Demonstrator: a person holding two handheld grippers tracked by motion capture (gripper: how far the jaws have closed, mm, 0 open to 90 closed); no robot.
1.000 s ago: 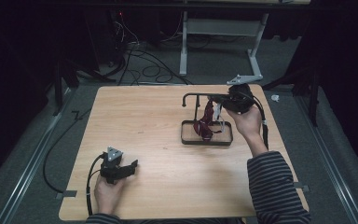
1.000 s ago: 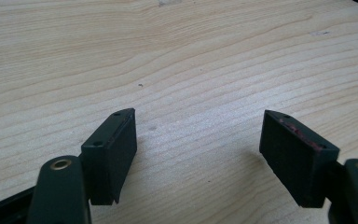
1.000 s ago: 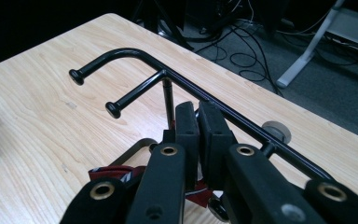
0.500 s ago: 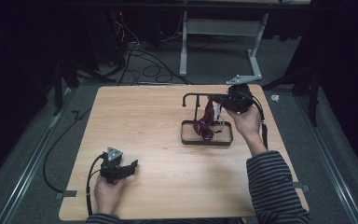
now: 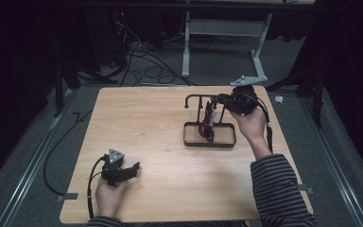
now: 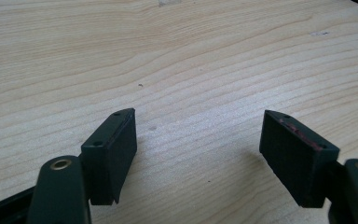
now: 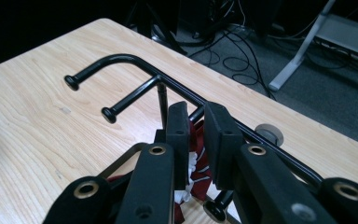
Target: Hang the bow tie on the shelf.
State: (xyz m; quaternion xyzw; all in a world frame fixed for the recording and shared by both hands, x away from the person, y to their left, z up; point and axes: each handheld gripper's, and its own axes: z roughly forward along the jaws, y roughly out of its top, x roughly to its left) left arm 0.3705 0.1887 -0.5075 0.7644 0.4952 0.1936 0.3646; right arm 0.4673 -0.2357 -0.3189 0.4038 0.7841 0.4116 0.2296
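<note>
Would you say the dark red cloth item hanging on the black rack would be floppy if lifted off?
Probably floppy: the dark red cloth item droops in folds from the black rack. It looks light. The rack's thin rods suggest it might tip if tugged.

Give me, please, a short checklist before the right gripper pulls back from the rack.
1. Right gripper jaws parted: ok; they have just been opening, and the gap is narrow.
2. Red cloth hangs on the rack: ok.
3. Cloth free of the pads: cannot tell; it shows between the jaws.
4. Left gripper out of the way: ok; it is open over the bare table.
</note>
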